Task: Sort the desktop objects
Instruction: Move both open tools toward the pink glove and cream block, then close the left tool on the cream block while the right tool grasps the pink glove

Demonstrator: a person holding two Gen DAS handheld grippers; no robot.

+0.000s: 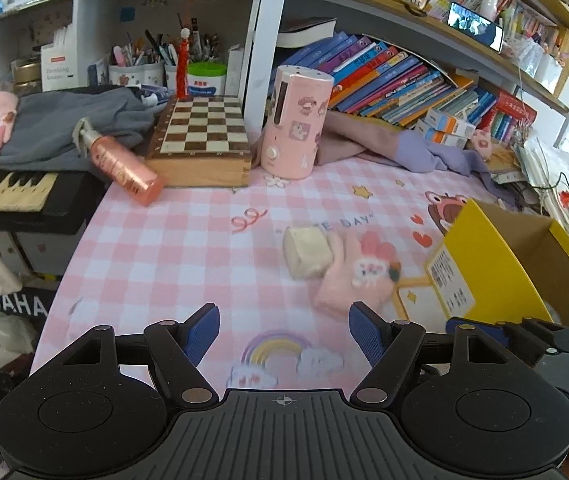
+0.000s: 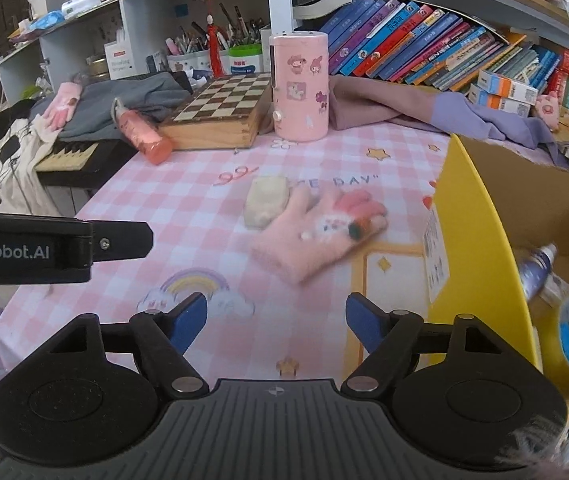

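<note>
Both the left gripper and the right gripper hang over the pink checked mat with jaws apart and nothing between them, and the pink glove lies ahead on the mat, overlapping the cream block and near the yellow box, so a careless pinch could catch both at once or shove the block away. Only the right wrist view looks into the box, where a blue-labelled bottle lies; the left shows just the box's outside
</note>
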